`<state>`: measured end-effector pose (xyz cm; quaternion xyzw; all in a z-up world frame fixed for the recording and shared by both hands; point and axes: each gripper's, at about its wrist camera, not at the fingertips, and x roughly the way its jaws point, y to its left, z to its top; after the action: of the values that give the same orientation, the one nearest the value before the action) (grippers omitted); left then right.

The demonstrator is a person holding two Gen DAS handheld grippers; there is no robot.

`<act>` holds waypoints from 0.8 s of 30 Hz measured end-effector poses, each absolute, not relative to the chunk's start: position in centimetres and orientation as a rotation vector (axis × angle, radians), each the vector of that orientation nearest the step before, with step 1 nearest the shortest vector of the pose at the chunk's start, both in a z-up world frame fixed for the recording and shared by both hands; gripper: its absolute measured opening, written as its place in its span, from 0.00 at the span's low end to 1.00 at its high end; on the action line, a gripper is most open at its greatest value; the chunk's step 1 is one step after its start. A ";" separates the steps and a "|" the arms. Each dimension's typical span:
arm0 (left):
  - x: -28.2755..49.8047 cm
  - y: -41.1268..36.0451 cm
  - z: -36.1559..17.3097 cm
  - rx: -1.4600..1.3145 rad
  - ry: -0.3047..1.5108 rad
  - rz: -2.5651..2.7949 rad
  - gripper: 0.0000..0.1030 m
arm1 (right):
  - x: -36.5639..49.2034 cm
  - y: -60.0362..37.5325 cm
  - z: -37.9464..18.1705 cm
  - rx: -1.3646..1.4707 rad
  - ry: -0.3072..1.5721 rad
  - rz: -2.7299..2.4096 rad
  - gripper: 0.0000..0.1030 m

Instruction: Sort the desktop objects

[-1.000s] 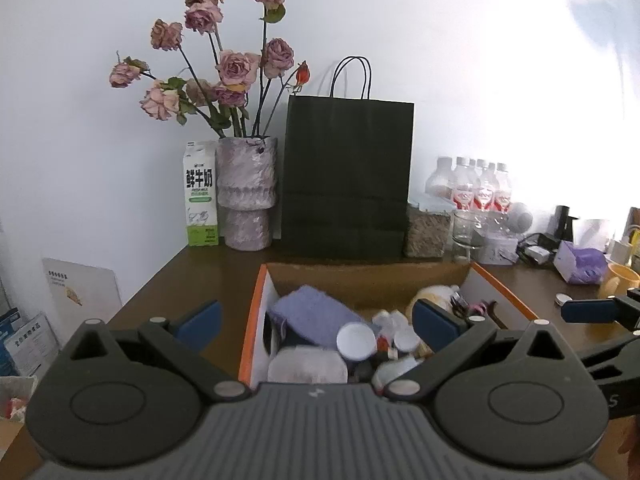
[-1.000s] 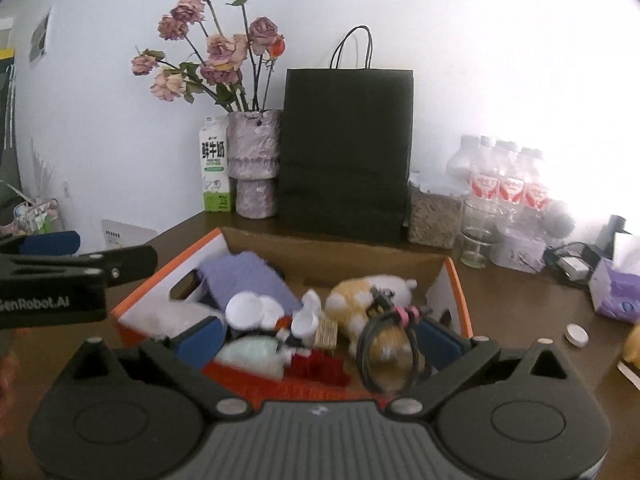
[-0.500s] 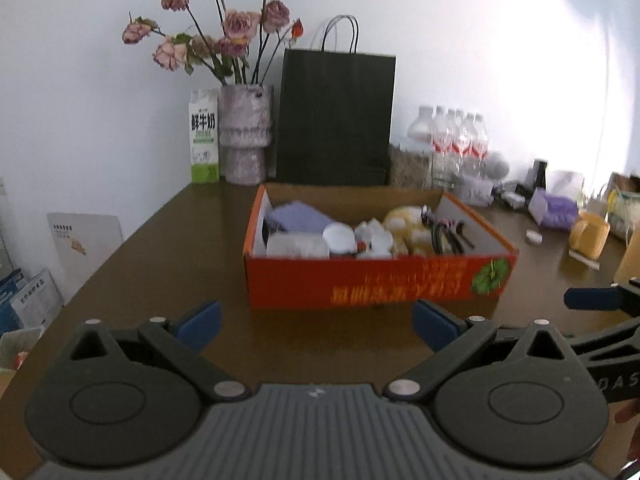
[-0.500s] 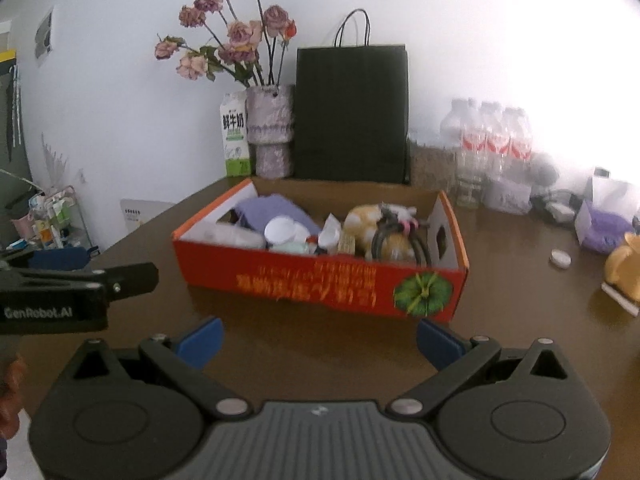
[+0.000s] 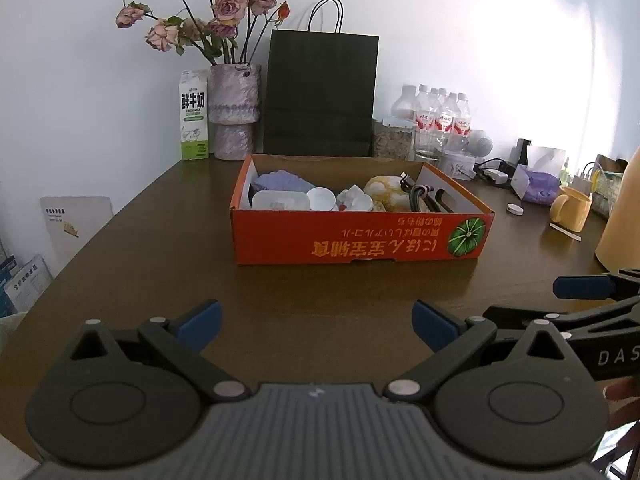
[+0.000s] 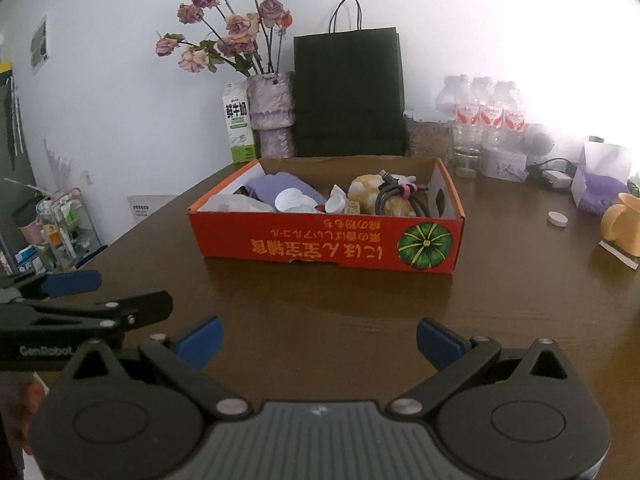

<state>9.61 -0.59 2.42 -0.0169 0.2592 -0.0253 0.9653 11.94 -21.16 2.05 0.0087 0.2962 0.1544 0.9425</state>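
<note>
Left wrist view: left gripper [image 5: 316, 322] spread wide, nothing between the pads, poised over bare tabletop [image 5: 168, 248] near the front edge. Orange cardboard box [image 5: 360, 236] sits mid-table, well apart from the claw, its printed long side facing the camera. Visible inside: lilac cloth [image 5: 282, 181] at the box's left end, white lids [image 5: 322, 199] in the middle, plush toy [image 5: 384, 196] and a coiled black cable [image 5: 420, 196] toward the right end. Right gripper enters at the right frame edge.

Right wrist view: right gripper [image 6: 318, 340] likewise wide and empty, near the front edge. Box [image 6: 328, 242] ahead, apart from it. Outside the box, toward the right edge of the tabletop: small white cap [image 6: 557, 218], yellow mug [image 6: 624, 224].

Handling judgement: contents look light. Cloth and plush are soft, so pinch a fold. Cable is floppy; take it at the bundled band. Lids are thin, probably slippery; grip across the rim. Mug is likely rigid and breakable; take it by the handle or wall.
</note>
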 end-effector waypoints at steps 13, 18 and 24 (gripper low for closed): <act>9.4 -0.5 2.4 -0.039 0.532 -0.050 1.00 | 11.5 -20.9 2.1 0.014 0.608 0.321 1.00; 9.4 -0.6 2.4 -0.040 0.532 -0.050 1.00 | 11.5 -21.0 2.2 0.012 0.609 0.319 1.00; 9.4 -0.5 2.5 -0.039 0.533 -0.050 1.00 | 11.5 -21.0 2.2 0.012 0.610 0.319 1.00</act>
<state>9.39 -0.54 2.46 -0.0191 0.2631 -0.0249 0.9642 11.47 -20.98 2.16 0.0061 0.2988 0.1566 0.9414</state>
